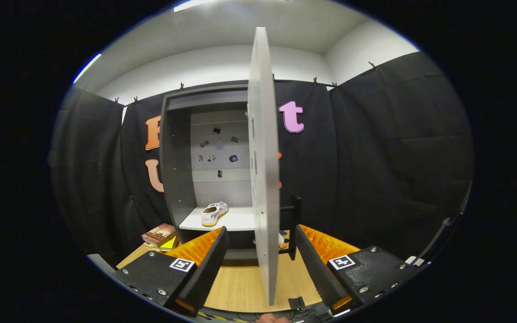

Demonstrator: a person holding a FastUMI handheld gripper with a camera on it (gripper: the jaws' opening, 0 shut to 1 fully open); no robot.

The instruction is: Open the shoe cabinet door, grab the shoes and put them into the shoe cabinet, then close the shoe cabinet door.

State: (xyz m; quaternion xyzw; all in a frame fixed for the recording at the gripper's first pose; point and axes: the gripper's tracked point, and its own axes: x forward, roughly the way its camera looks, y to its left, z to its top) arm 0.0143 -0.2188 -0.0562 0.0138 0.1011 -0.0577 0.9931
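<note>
Grey cabinet door (263, 166) edge-on between wide-spread fingers (209, 264), untouched, white shoe (214, 213) on cabinet shelf (236, 220) beyond

Gripper (262, 251) level, fingers (209, 264) spread wide apart

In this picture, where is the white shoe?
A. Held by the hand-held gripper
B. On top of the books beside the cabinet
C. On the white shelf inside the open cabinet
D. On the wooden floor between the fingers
C: the white shoe lies on the white shelf inside the cabinet, behind the open door; the hand-held gripper is open, with the door's edge between its fingers.
</note>
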